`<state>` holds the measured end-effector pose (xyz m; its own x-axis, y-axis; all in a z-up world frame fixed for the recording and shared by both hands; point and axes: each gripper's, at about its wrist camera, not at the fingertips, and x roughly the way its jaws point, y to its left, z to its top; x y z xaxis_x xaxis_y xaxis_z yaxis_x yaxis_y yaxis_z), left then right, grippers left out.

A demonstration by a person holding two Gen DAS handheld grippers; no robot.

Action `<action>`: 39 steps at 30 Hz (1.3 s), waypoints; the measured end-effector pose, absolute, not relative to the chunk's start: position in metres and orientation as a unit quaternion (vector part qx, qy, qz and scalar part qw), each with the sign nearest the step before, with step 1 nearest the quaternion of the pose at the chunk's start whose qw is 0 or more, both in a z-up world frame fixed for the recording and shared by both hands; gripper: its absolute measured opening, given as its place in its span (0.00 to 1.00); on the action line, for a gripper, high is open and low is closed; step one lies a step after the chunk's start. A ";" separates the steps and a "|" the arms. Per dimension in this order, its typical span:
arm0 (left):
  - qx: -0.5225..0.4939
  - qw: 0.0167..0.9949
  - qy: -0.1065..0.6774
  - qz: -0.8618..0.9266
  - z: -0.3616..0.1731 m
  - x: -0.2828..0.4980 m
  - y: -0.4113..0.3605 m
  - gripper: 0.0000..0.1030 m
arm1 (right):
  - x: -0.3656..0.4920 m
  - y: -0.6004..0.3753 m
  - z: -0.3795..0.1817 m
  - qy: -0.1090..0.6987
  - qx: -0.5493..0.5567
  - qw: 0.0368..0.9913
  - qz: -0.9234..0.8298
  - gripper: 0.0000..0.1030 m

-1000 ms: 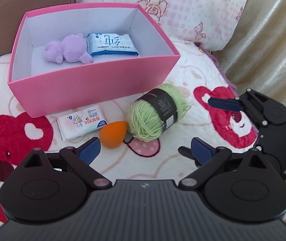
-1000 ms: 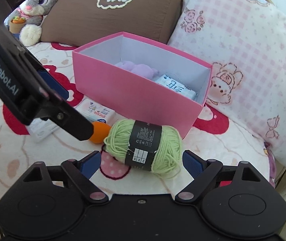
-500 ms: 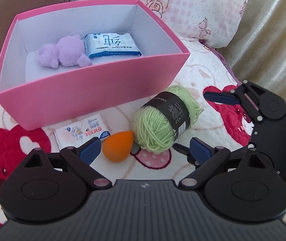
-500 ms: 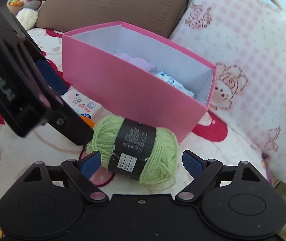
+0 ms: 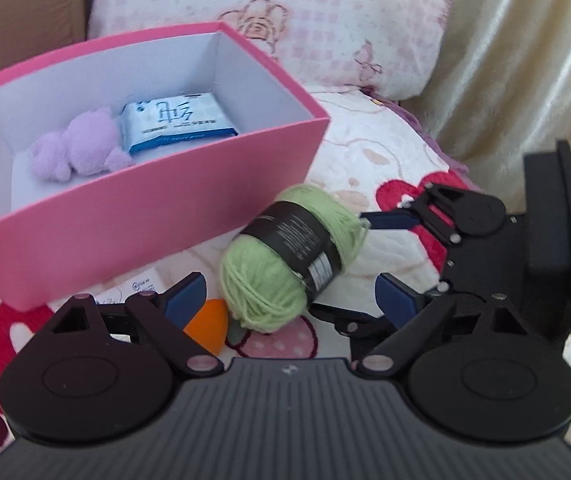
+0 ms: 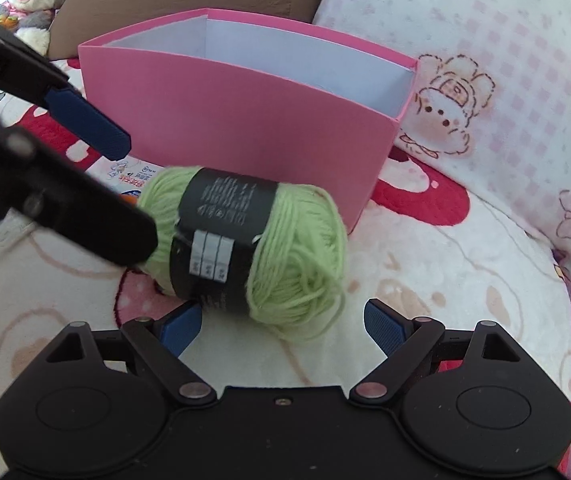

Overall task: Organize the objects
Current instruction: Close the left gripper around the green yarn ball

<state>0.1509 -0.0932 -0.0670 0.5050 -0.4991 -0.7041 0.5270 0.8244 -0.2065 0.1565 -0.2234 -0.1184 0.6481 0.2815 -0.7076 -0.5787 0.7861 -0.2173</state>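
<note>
Yarn grab coming up, both claws wide and holding nothing.

Green yarn ball point(image 6: 245, 244) lies on its side on the bear blanket point(image 6: 445, 280), just beside the front wall of the pink box point(image 6: 253, 120). The right gripper point(image 6: 281, 326) has its blue pads spread wide, one on each side of the yarn's near end. The left gripper point(image 5: 289, 296) is wide too, down by the yarn and the orange egg sponge point(image 5: 209, 324). I think the yarn goes into the box next, with the purple plush toy point(image 5: 77, 148) and the tissue pack point(image 5: 177, 124). To do it well, slide the right claw further in so the pads meet the black paper band point(image 6: 221, 236), not the loose soft end. Squeeze gently, lift above the box wall, then let go inside. Keep the left claw out of the way.
</note>
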 end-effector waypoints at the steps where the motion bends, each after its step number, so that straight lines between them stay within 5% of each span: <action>1: 0.024 0.868 0.399 -0.295 -0.068 0.150 -0.095 0.89 | 0.155 -0.223 -0.120 0.342 -0.218 0.878 0.252 0.88; 19: -0.033 0.856 0.423 -0.297 -0.085 0.169 -0.086 0.88 | 0.155 -0.220 -0.132 0.319 -0.229 0.876 0.281 0.91; 23: -0.059 0.840 0.442 -0.309 -0.088 0.174 -0.084 0.66 | 0.154 -0.221 -0.128 0.315 -0.210 0.879 0.289 0.91; 39: -0.132 0.821 0.466 -0.302 -0.096 0.185 -0.080 0.62 | 0.151 -0.219 -0.121 0.337 -0.154 0.878 0.301 0.93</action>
<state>0.1851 -0.0803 -0.0959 0.3844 -0.6184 -0.6854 0.3726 0.7833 -0.4977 0.1507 -0.2191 -0.1205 0.5909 0.4254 -0.6854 -0.6333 0.7710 -0.0675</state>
